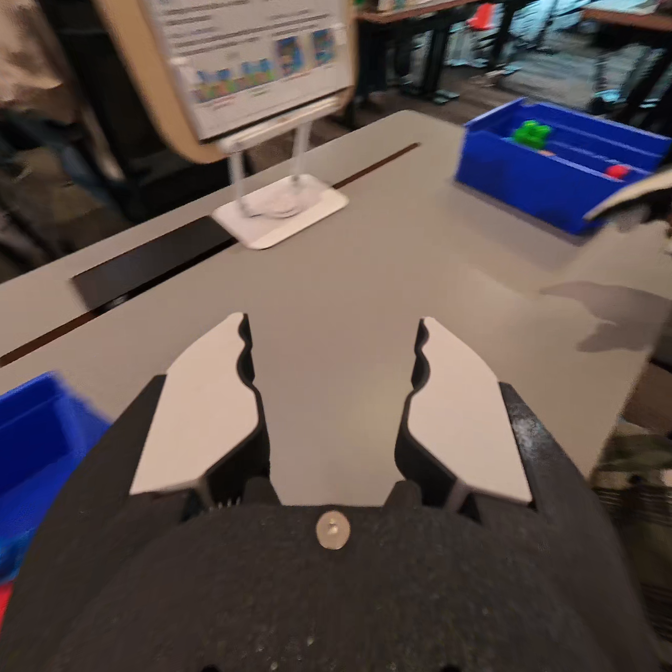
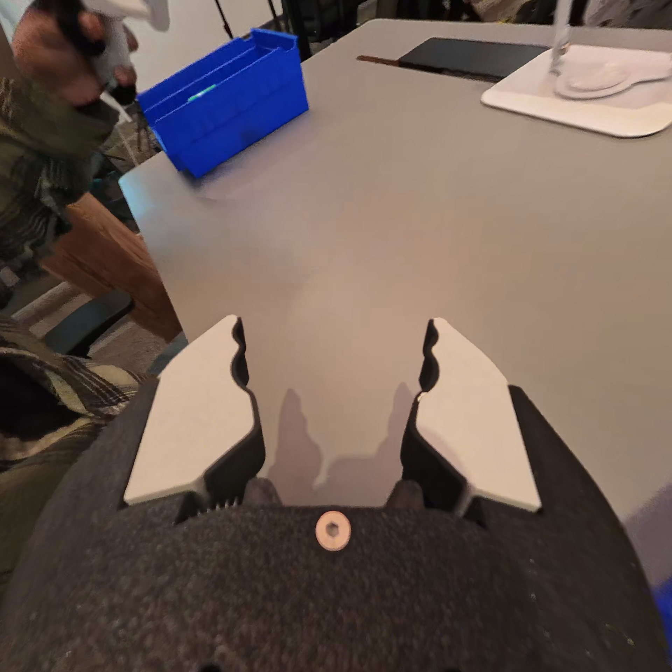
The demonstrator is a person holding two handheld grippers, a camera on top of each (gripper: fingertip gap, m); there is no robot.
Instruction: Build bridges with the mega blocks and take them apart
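Observation:
My left gripper is open and empty over the bare grey table. A blue bin at the far right holds a green block and a red block. A finger of the other gripper pokes in at the right edge, in front of that bin. My right gripper is open and empty, low over the table, its shadow just beneath. A second blue bin stands at the far left corner with a sliver of green inside.
A sign stand with a picture sheet rises from a white base by a dark slot in the table. The second bin sits close at lower left. A hand holds the left gripper. The table edge runs along the left.

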